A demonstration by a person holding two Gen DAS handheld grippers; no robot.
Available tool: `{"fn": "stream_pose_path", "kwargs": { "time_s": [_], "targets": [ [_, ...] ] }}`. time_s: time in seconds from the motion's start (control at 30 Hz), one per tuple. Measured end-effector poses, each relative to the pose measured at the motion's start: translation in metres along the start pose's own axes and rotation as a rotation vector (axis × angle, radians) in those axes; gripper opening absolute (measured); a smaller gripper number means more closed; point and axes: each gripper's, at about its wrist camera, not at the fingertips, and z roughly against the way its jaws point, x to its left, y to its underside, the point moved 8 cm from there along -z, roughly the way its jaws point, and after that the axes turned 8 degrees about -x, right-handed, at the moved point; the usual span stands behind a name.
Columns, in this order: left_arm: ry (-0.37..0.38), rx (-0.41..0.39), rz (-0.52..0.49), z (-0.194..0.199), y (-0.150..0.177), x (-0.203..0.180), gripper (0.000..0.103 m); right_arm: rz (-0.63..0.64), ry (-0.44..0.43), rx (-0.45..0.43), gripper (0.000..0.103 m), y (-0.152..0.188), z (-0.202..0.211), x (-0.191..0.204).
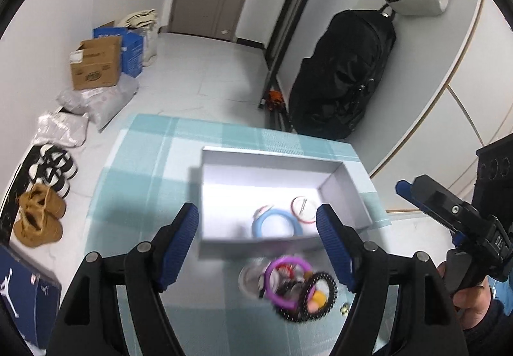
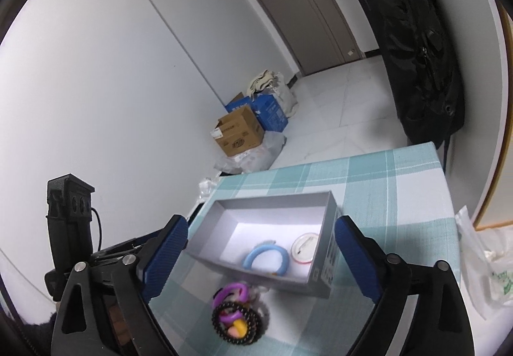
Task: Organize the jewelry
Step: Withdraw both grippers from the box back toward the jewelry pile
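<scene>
Both of my tongs hang wide and empty, I judge so either can drop onto the pile: left tongs point(image 1: 258, 243), right tongs point(image 2: 261, 253). The jewelry pile point(image 1: 296, 287) sits on the worktop point(image 1: 144, 163) just short of the box point(image 1: 344, 192); its purple ring point(image 1: 287, 275) and dark beaded bracelet point(image 1: 312, 298) blur together, the rest unreadable. At twelve o'clock the box holds a blue bangle point(image 1: 277, 223) and a red-rimmed ring point(image 1: 303, 210), its near wall hiding part of the floor.

An open grey box point(image 2: 320, 272) is set on the checked cloth; a light-blue bracelet point(image 2: 266, 259) and a red-rimmed ring point(image 2: 304, 250) are laid side by side inside. A tangled pile point(image 2: 237, 314) with a purple bracelet point(image 1: 287, 279) and a black beaded bracelet point(image 2: 235, 328) is heaped just outside its near wall.
</scene>
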Motion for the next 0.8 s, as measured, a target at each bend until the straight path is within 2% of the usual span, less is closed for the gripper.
{"fn": "stream_pose_path", "kwargs": {
  "time_s": [0.1, 0.13, 0.17, 0.23, 0.43, 0.63, 0.8],
  "targets": [
    [-0.022, -0.016, 0.005, 0.010, 0.004, 0.001, 0.073, 0.021, 0.007, 0.002, 0.101, 0.005, 0.005, 0.005],
    [-0.028, -0.017, 0.003, 0.012, 0.005, 0.002, 0.075, 0.030, 0.008, 0.002, 0.101, 0.007, 0.008, 0.007],
    [-0.033, -0.014, 0.002, 0.013, 0.006, 0.001, 0.082, 0.037, 0.008, 0.002, 0.103, 0.008, 0.010, 0.008],
    [-0.037, -0.016, 0.001, 0.017, 0.011, -0.002, 0.085, 0.054, 0.012, 0.006, 0.103, 0.012, 0.013, 0.012],
    [-0.048, -0.008, 0.013, 0.029, 0.026, -0.003, 0.086, 0.067, 0.038, 0.027, 0.103, 0.028, 0.025, 0.014],
    [-0.143, -0.008, 0.063, 0.037, 0.048, 0.007, 0.086, 0.121, 0.064, 0.055, 0.103, 0.045, 0.031, 0.020],
    [-0.164, 0.005, 0.075, 0.037, 0.051, 0.015, 0.086, 0.182, 0.068, 0.090, 0.103, 0.061, 0.027, 0.029]
  ]
}}
